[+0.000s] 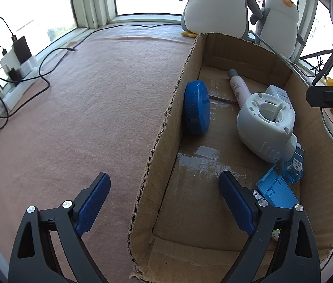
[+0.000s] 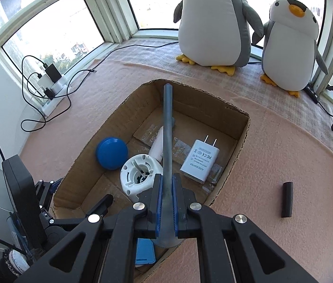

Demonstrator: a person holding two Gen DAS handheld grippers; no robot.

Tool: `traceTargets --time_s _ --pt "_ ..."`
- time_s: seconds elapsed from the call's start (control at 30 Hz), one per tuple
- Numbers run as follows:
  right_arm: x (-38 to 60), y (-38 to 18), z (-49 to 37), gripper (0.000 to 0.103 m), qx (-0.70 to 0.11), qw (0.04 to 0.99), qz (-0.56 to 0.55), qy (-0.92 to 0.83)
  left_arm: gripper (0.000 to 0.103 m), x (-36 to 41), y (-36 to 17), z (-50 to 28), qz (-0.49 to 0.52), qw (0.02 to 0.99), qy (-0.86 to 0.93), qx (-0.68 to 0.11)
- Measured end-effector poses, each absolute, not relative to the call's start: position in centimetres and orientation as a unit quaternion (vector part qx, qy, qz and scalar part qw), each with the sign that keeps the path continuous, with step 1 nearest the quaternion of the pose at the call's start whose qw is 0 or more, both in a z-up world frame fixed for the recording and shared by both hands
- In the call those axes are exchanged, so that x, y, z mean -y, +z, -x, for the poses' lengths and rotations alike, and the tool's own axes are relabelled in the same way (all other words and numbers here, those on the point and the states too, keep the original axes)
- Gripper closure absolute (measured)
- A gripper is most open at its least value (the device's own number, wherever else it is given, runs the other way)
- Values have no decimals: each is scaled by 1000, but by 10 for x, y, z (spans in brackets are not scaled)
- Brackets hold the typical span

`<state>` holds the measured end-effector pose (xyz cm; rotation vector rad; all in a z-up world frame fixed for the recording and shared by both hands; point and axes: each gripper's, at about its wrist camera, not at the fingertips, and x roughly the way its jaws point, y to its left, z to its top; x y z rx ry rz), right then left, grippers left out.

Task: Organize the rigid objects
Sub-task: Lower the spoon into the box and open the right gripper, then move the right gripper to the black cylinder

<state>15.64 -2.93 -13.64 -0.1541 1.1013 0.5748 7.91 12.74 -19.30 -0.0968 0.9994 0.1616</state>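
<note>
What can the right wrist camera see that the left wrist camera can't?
Only the right wrist view: the right gripper shut on a grey metal rod, and a black bar outside the box.
Only the left wrist view: the open left gripper straddling the box wall.
Both: the cardboard box, blue round lid, white plug adapter and two plush penguins.

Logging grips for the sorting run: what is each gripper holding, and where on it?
Right gripper: shut on a grey rod, near its wider end. Left gripper: open, holding nothing.
</note>
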Motion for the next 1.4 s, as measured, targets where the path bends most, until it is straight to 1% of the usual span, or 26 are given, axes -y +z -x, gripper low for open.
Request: traceTargets --time_s 0.47,0.53,0.6,0.63,0.67,0.77,0.87,1.13,1.4 --pt "22 -150 -171 95 -521 808 88 262 8 -128 -193 -79 46 873 77 -479" --pt "21 -149 -171 89 -518 810 93 259 8 -128 -193 -79 46 873 77 -478" --pt "23 -146 -170 66 -508 816 93 259 8 -128 -193 -79 46 874 77 -478" --pt "23 -144 -170 63 -503 819 93 259 8 -128 -193 -79 46 874 77 -478" --pt "24 -142 -169 60 -500 821 93 260 8 -128 -193 -79 46 874 77 -478" --pt "25 -139 -169 58 -498 821 94 262 8 -128 -193 -79 46 874 77 -478" --pt "29 -136 -168 53 -497 821 88 266 8 -128 -193 -79 46 874 77 -478" --pt "78 -123 -162 52 -487 832 65 259 8 -128 -193 -78 44 874 77 -478" --pt "140 -127 -173 52 -502 834 51 222 8 -127 -194 -78 42 874 76 -478"
